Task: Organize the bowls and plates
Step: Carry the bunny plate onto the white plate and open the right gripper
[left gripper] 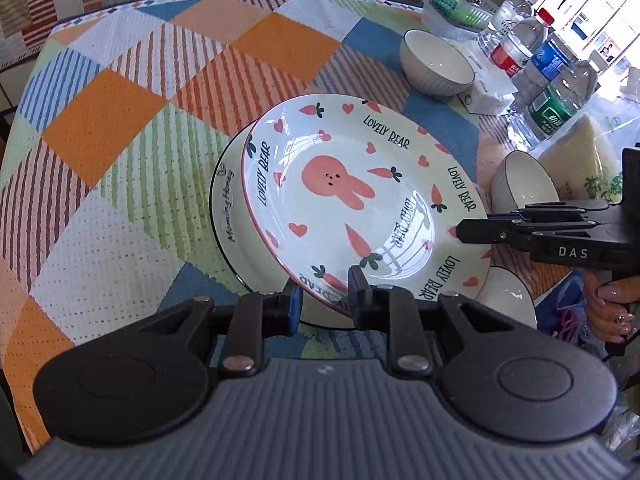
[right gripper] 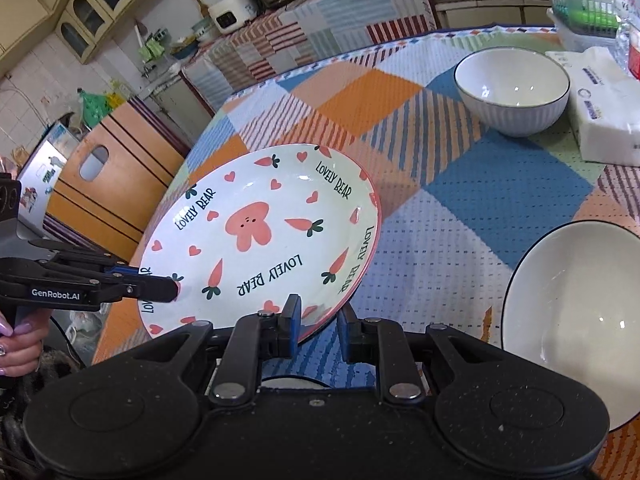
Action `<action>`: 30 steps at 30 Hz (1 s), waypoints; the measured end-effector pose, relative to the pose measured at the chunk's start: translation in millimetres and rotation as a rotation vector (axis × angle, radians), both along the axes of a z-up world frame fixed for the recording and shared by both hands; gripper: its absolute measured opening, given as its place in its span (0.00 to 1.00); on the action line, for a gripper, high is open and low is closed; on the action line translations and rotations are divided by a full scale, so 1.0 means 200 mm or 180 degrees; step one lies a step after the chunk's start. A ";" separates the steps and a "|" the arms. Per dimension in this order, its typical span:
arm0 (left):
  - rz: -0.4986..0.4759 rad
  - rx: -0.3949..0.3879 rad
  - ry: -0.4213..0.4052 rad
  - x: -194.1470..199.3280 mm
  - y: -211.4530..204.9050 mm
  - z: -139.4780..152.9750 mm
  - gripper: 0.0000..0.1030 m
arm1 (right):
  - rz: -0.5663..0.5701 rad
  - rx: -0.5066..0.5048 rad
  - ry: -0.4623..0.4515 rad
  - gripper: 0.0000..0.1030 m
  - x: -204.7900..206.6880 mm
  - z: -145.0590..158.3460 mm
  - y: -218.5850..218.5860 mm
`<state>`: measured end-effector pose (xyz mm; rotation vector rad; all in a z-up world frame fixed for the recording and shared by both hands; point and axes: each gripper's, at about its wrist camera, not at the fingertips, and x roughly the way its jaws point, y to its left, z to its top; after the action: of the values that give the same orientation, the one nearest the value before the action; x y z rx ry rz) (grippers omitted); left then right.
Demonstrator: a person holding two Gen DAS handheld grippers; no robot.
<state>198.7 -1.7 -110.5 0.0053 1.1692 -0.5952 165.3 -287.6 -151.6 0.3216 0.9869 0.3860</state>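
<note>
Above a table (left gripper: 120, 128) covered by a patchwork cloth of orange, blue, green and striped squares, a white plate (left gripper: 352, 196) printed with a pink rabbit, carrots, hearts and the words "LOVELY BEAR" is held tilted between two hand-held grippers. The left gripper (left gripper: 323, 300) is closed on the plate's near rim, one blue-padded finger above the rim and one below. The right gripper (right gripper: 316, 322) is clamped on a different part of the same rim, its jaws likewise narrow around the edge. In the left wrist view the right gripper is seen from the side, reaching in to the plate's edge, and part of a hand (left gripper: 608, 308) with painted nails is seen on its handle.

Under the held plate, a second white plate (left gripper: 226, 208) with a dark rim and script lettering lies flat on the cloth; whether the two plates touch cannot be made out. A white ribbed bowl (right gripper: 512, 92) with a dark rim stands farther back on the table, just beside a pack of tissues (right gripper: 604, 116). A second bowl (right gripper: 572, 320) is seen close by the right gripper. Several plastic water bottles (left gripper: 556, 80) stand together at the table's far side, near a plastic basket (left gripper: 456, 4).
</note>
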 end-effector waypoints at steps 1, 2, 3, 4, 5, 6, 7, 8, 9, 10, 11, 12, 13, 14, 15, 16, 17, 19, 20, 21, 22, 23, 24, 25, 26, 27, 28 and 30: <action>0.0009 0.0010 0.0012 0.00 0.00 -0.01 0.21 | 0.0014 -0.0029 0.0007 0.23 0.00 0.00 0.01; 0.0029 -0.0002 0.0042 0.00 0.01 -0.02 0.21 | 0.0033 -0.0059 0.0004 0.23 0.00 0.00 0.02; 0.0045 -0.0015 0.0071 0.00 0.02 -0.03 0.21 | 0.0036 -0.0067 0.0015 0.23 0.01 0.00 0.02; 0.0060 -0.0025 0.0098 0.01 0.03 -0.04 0.21 | 0.0039 -0.0078 0.0028 0.23 0.01 0.00 0.02; 0.0087 -0.0038 0.0130 0.01 0.03 -0.05 0.21 | 0.0051 -0.0101 0.0032 0.23 0.02 0.00 0.02; 0.0104 -0.0045 0.0155 0.01 0.04 -0.06 0.21 | 0.0053 -0.0121 0.0040 0.23 0.02 0.00 0.03; 0.0122 -0.0062 0.0172 0.01 0.04 -0.07 0.21 | 0.0055 -0.0144 0.0048 0.23 0.02 0.00 0.03; 0.0136 -0.0077 0.0192 0.02 0.05 -0.07 0.21 | 0.0057 -0.0166 0.0049 0.23 0.02 0.01 0.04; 0.0147 -0.0086 0.0210 0.02 0.05 -0.08 0.21 | 0.0056 -0.0190 0.0050 0.23 0.03 0.01 0.05; 0.0162 -0.0095 0.0230 0.02 0.06 -0.09 0.21 | 0.0058 -0.0213 0.0053 0.23 0.03 0.01 0.05; 0.0178 -0.0101 0.0250 0.03 0.06 -0.09 0.21 | 0.0056 -0.0227 0.0058 0.24 0.03 0.02 0.06; 0.0188 -0.0099 0.0255 0.03 0.06 -0.10 0.21 | 0.0050 -0.0238 0.0067 0.24 0.03 0.01 0.06; 0.0201 -0.0096 0.0262 0.03 0.06 -0.10 0.22 | 0.0046 -0.0259 0.0085 0.24 0.04 0.01 0.07; 0.0210 -0.0097 0.0262 0.04 0.06 -0.11 0.22 | 0.0050 -0.0303 0.0084 0.24 0.04 0.01 0.08; 0.0213 -0.0093 0.0265 0.04 0.06 -0.10 0.22 | 0.0050 -0.0357 0.0072 0.24 0.04 0.02 0.10; 0.0224 -0.0093 0.0280 0.04 0.06 -0.10 0.22 | 0.0041 -0.0400 0.0071 0.24 0.04 0.02 0.10; 0.0241 -0.0095 0.0304 0.05 0.05 -0.11 0.22 | 0.0021 -0.0435 0.0075 0.25 0.04 0.03 0.11; 0.0267 -0.0070 0.0339 0.05 0.05 -0.11 0.23 | 0.0003 -0.0546 0.0066 0.26 0.04 0.04 0.13; 0.0283 -0.0035 0.0343 0.06 0.04 -0.10 0.23 | 0.0006 -0.0622 0.0065 0.27 0.03 0.05 0.15; 0.0287 0.0019 0.0333 0.06 0.03 -0.10 0.24 | 0.0006 -0.0698 0.0060 0.28 0.03 0.06 0.17; 0.0292 0.0078 0.0319 0.07 0.02 -0.10 0.24 | 0.0002 -0.0768 0.0056 0.28 0.04 0.06 0.18; 0.0308 0.0137 0.0307 0.07 0.01 -0.09 0.24 | 0.0006 -0.0827 0.0047 0.29 0.03 0.06 0.20; 0.0325 0.0196 0.0292 0.08 0.00 -0.09 0.24 | 0.0011 -0.0883 0.0021 0.29 0.03 0.06 0.21; 0.0335 0.0246 0.0282 0.08 -0.01 -0.08 0.24 | 0.0044 -0.0942 -0.0024 0.28 0.02 0.06 0.22; 0.0337 0.0292 0.0273 0.08 -0.01 -0.08 0.24 | 0.0089 -0.1011 -0.0066 0.28 0.01 0.07 0.24; 0.0337 0.0361 0.0265 0.08 -0.02 -0.08 0.24 | 0.0120 -0.1078 -0.0106 0.28 0.01 0.07 0.25; 0.0336 0.0440 0.0256 0.08 -0.02 -0.08 0.24 | 0.0136 -0.1132 -0.0143 0.28 0.00 0.08 0.26; 0.0346 0.0517 0.0240 0.07 -0.02 -0.09 0.24 | 0.0149 -0.1144 -0.0213 0.28 -0.02 0.10 0.27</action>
<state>212.8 -6.5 -129.3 0.0579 1.2801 -0.4064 161.2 -233.8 -132.0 -0.0393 0.9787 0.2533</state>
